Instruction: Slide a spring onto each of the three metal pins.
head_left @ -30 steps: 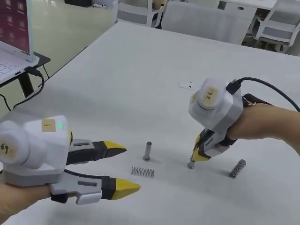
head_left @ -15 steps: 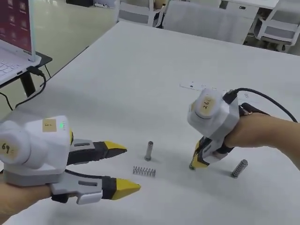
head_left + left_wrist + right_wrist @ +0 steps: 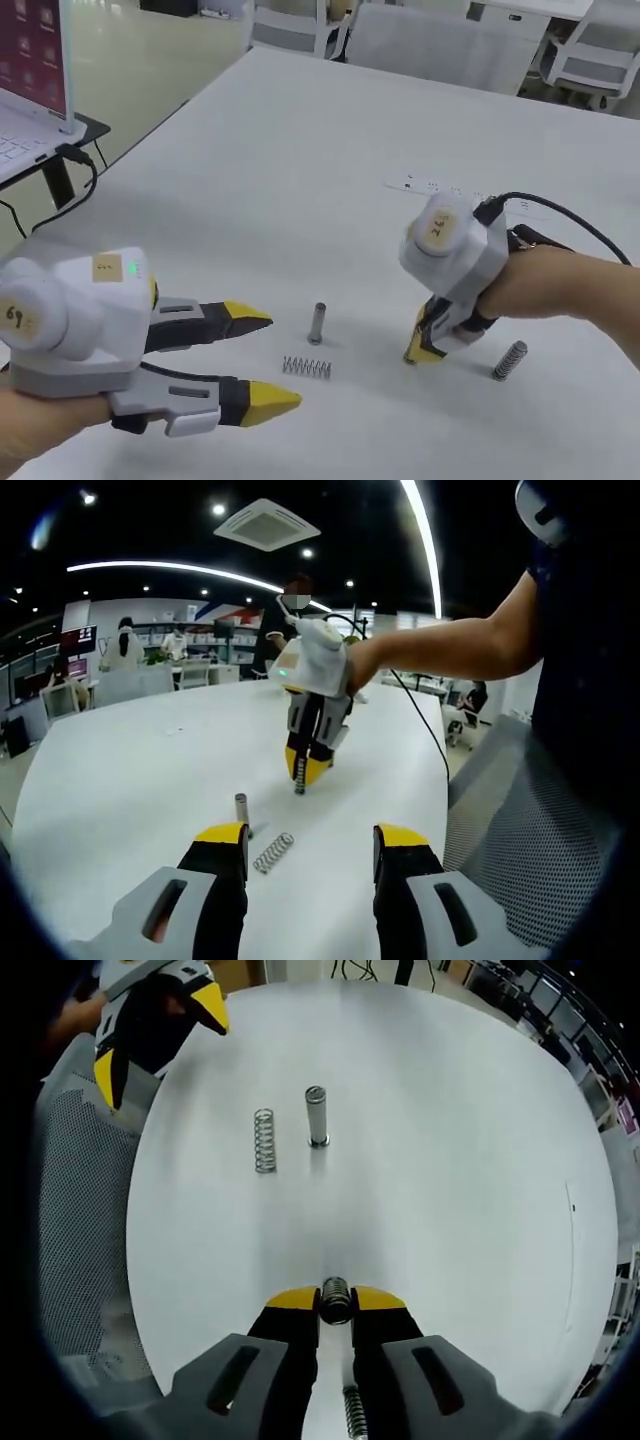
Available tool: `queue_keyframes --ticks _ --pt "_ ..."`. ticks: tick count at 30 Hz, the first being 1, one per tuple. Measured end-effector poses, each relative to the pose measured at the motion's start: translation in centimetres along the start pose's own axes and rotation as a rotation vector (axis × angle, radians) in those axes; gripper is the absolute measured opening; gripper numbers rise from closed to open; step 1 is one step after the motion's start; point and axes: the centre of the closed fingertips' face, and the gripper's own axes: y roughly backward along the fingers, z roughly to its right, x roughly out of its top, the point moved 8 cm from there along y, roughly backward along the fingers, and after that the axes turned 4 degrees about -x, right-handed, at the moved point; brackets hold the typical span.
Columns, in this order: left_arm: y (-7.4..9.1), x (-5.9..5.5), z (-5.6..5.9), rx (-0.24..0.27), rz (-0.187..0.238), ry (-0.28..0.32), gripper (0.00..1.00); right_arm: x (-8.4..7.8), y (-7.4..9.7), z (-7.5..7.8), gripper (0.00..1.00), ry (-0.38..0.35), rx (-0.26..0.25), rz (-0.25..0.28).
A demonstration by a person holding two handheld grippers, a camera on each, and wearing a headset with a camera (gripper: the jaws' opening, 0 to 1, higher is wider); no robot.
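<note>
My right gripper (image 3: pixel 418 348) points down at the table, shut on a spring (image 3: pixel 335 1300) that I see end-on between its yellow tips. Whether a pin sits inside that spring I cannot tell. A bare metal pin (image 3: pixel 317 323) stands upright left of it, and a loose spring (image 3: pixel 305 367) lies flat just in front of that pin. A third spring (image 3: pixel 509 360) stands tilted to the right of the right gripper. My left gripper (image 3: pixel 262 360) hovers open at the lower left, its tips aimed at the loose spring (image 3: pixel 272 852) and the pin (image 3: pixel 241 810).
The white table (image 3: pixel 300 180) stretches away to the far side. A small white label (image 3: pixel 430 185) lies beyond the right gripper. A laptop (image 3: pixel 30 90) stands on a side stand at the left, and office chairs (image 3: pixel 590 60) stand past the table's far edge.
The right gripper has shifted slightly right and lower, so the grey end below its tips no longer shows. The left gripper, the pin and the loose spring have stayed put.
</note>
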Motion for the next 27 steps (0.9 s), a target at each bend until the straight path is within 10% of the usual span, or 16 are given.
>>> queue_keyframes --ticks 27 --pt "0.3 0.0 0.1 0.001 -0.008 -0.005 0.44 2.0 1.9 -0.5 0.21 0.037 -0.059 0.062"
